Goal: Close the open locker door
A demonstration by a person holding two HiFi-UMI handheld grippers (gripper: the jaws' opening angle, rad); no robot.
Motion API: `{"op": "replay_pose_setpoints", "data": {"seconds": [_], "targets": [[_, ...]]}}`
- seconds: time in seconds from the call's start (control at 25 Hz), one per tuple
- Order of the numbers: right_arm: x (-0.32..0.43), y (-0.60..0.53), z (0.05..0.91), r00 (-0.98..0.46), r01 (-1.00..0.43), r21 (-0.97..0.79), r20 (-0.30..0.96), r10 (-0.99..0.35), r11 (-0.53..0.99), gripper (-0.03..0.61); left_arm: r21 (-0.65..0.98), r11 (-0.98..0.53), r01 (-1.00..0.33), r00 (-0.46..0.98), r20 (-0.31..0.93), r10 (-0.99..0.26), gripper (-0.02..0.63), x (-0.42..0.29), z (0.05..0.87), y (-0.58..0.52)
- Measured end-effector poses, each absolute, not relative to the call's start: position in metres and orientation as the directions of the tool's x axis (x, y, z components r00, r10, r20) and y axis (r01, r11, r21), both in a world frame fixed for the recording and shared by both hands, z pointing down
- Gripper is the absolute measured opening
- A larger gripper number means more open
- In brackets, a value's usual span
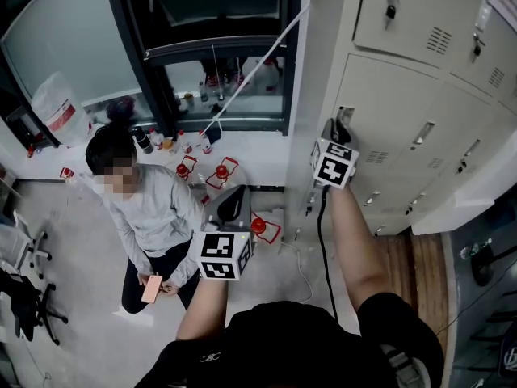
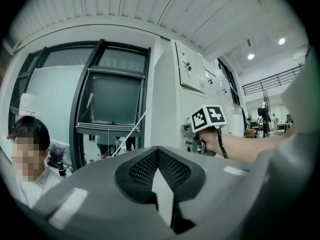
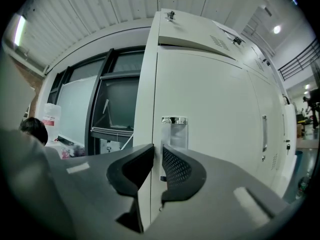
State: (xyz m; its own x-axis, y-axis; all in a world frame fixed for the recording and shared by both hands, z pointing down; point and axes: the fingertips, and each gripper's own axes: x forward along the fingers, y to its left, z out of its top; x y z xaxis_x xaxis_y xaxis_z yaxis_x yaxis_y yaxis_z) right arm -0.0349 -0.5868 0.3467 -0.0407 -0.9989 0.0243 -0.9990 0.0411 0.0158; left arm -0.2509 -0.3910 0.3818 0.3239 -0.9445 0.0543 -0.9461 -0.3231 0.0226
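**Head view:** Your right hand-held gripper (image 1: 336,132) is raised against the left edge of the door (image 1: 388,148), just below its handle (image 1: 345,116). That is the free edge, where a push turns the door most easily. The door sits in the middle row of the lockers (image 1: 420,23) and looks flush with its neighbours or very nearly so, so the close seems all but made. Your left hand-held gripper (image 1: 232,208) is held low and well apart from the lockers, which keeps it out of the door's swing. A person (image 1: 149,212) crouches on the floor (image 1: 73,241) by the window (image 1: 218,79), clear of your reach.

**Left gripper view:** The jaws meet at their tips with nothing between them. This hand is idle, pointing past the lockers towards the window.

**Right gripper view:** The jaws stand a narrow slit apart, and only pale locker metal shows through it, so nothing seems to be clamped. The handle rises straight above the tips, and the seam at the locker's corner runs just behind the left jaw. You seem to be pressing with the tips, not gripping. I cannot tell from here whether the latch has caught.
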Motion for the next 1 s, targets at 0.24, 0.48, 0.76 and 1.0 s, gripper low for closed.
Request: {"op": "replay_pose_setpoints", "data": {"seconds": [0.24,0.48,0.76,1.0], "targets": [[-0.030,-0.588,0.348,-0.071,-0.997,0.027,0.015,-0.997,0.071,0.012,0.024,-0.312,-0.950,0.313,0.060,-0.948,0.000,-0.242,0.384,-0.388],[-0.022,-0.557,0.329,-0.114,-0.993,0.043,-0.085,-0.990,0.110,0.011,0.020,-0.316,-0.948,0.317,0.052,-0.947,0.000,-0.224,0.380,-0.382],[-0.014,-0.473,0.326,-0.238,-0.971,0.010,-0.116,-0.964,0.239,0.011,0.055,-0.338,-0.940,0.338,-0.009,-0.941,0.000,-0.194,0.369,-0.373],[0.007,-0.414,0.345,-0.273,-0.962,0.033,-0.115,-0.955,0.271,0.011,0.023,-0.355,-0.935,0.355,-0.016,-0.935,0.000,-0.163,0.365,-0.364]]}}
